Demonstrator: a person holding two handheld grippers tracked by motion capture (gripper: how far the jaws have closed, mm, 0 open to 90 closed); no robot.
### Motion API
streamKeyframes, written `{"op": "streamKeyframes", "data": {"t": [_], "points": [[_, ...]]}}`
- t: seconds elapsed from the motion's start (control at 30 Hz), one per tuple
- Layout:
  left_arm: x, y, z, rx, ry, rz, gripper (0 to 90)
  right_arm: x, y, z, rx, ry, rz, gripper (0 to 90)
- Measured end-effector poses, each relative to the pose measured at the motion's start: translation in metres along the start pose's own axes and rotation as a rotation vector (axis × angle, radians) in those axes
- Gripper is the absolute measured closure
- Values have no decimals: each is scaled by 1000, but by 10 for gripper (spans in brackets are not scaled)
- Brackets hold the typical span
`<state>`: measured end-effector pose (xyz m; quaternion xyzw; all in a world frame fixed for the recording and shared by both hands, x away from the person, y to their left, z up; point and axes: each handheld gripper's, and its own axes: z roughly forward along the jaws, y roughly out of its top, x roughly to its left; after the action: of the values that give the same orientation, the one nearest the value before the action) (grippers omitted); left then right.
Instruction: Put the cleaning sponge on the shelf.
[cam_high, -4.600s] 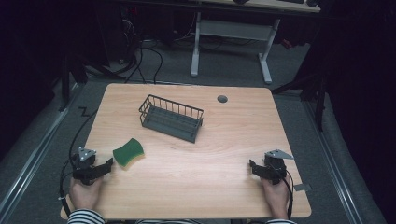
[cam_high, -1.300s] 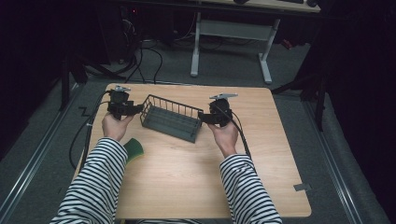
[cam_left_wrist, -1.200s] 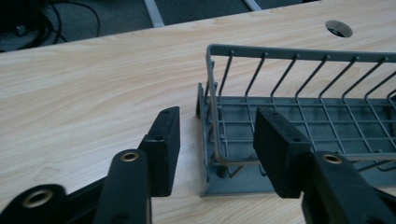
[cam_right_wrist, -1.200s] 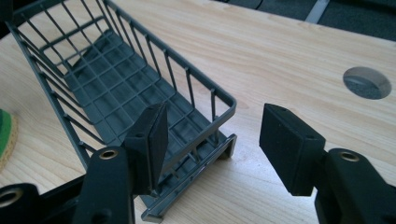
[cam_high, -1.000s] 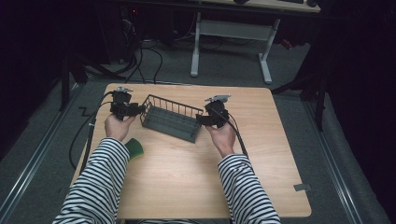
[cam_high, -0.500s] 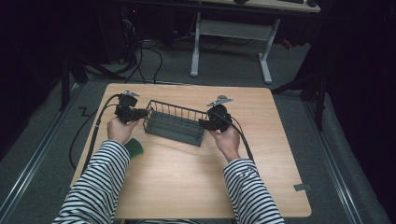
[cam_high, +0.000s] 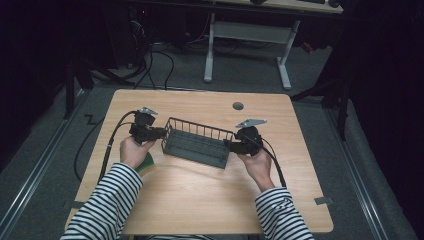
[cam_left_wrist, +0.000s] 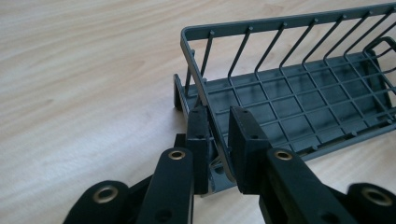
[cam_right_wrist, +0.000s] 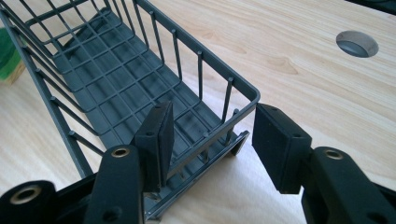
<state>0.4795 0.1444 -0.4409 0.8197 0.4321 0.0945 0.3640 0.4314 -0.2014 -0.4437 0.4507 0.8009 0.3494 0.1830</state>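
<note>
A dark grey wire basket (cam_high: 198, 143), long with a gridded floor, is set mid-table on pale wood-grain. Its end rim is clamped by the left gripper (cam_left_wrist: 215, 140); the right gripper (cam_right_wrist: 210, 140), jaws just widened, straddles the other end unpressed. A green sponge (cam_high: 146, 162) is lodged toward the left edge under the left hand (cam_high: 131, 151).

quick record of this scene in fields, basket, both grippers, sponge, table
basket: dark wire basket standing on the table, nothing in it
left gripper: jaws closed on the basket's end rim
right gripper: jaws astride the other end wall, one inside, one outside; they have just been opening a little and the outer pad stands clear of the wire
sponge: green sponge beside the left hand, partly hidden
table: wooden top with a round hole near the far edge
</note>
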Motion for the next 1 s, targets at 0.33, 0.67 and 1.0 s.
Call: {"op": "streamKeyframes", "data": {"t": [0.33, 0.67, 1.0], "points": [[-21, -21, -17, 26, -41, 7, 766, 9, -26, -22, -30, 45, -8, 482], [-33, -33, -23, 2, -37, 17, 749, 12, -36, -32, -36, 61, -12, 484], [-31, -41, -39, -84, -28, 9, 417, 9, -38, -44, -92, 62, 9, 422]]}}
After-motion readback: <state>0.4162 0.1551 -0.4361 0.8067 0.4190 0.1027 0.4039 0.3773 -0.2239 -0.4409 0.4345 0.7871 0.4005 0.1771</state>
